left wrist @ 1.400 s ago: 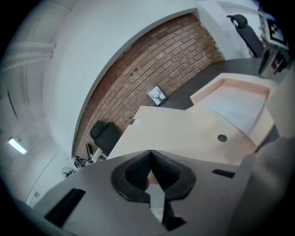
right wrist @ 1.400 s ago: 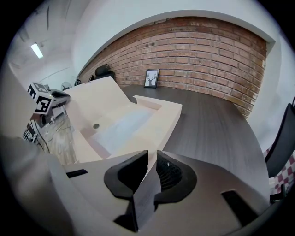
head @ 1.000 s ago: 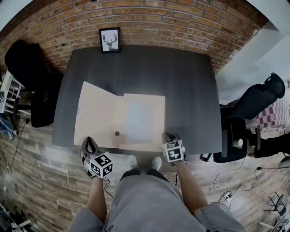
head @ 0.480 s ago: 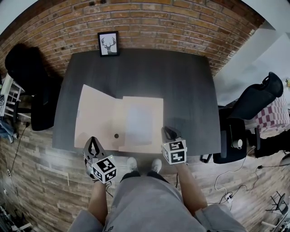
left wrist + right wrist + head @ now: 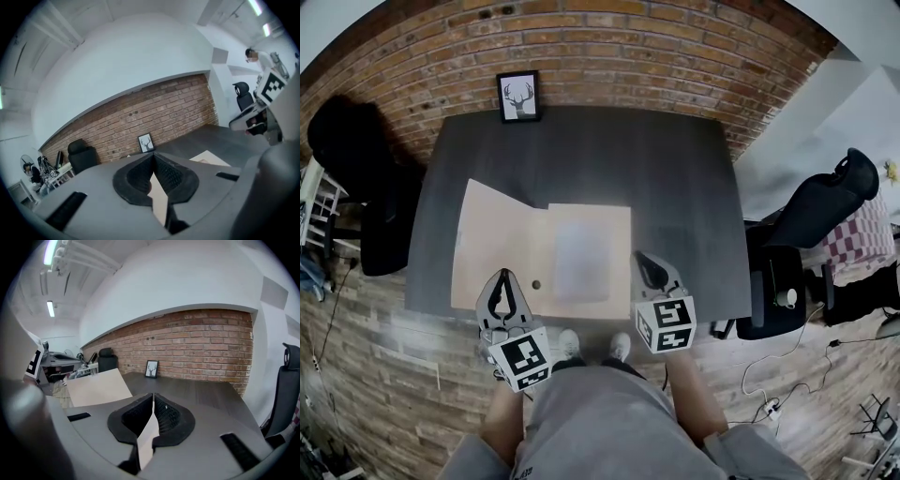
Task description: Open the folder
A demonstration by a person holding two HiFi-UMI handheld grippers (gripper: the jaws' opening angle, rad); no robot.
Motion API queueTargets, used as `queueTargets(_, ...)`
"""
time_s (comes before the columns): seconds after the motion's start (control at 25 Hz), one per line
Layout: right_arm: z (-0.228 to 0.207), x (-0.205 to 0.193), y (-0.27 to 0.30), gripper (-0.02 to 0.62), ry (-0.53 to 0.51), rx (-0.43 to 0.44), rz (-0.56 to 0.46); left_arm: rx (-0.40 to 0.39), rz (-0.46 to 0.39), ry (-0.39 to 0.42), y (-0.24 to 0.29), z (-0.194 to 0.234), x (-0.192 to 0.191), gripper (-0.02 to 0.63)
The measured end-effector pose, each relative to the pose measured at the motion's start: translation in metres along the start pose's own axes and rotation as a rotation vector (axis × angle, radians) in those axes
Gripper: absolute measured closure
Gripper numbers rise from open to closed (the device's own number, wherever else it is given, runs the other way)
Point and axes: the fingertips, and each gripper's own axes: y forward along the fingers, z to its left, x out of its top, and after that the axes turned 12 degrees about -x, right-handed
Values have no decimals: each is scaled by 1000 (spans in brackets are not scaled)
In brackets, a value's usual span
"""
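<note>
Open folder (image 5: pixel 581 258) on desk (image 5: pixel 694 187). L gripper (image 5: pixel 502 279) & R gripper (image 5: pixel 645 260) at folder's near edge, both pressed together, empty. Risk: bumping folder's tilted left cover (image 5: pixel 492 239), flopping it shut.

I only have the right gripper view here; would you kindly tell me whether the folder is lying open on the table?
Observer: Yes, the folder lies open on the table, both halves spread.
Operator: Is anything inside?
Observer: A white sheet lies on its right half.
Operator: And the left gripper?
Observer: The left gripper is shut, nothing between its jaws, near the folder's front-left corner.
</note>
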Motion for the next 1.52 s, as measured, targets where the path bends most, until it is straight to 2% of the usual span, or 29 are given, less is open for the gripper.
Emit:
queueTargets(0.28, -6, 58, -26, 589, 6, -42, -156, -122, -153, -18, 1, -26, 62, 603)
queueTargets(0.56, -19, 102, -54, 591, 45, -91, -316, -180, -262, -61, -1, -34, 104, 604)
queueTargets(0.76, -27, 122, -68, 592, 46, -121, -394, -203, -322, -93, -5, -34, 126, 604)
queueTargets(1.0, -30, 128, -73, 595, 38, -139, -425, -244, -375, -111, -8, -42, 140, 604)
queueTargets(1.52, -33, 126, -73, 597, 20, -157, -428, -255, -374, -113, -4, -48, 143, 604)
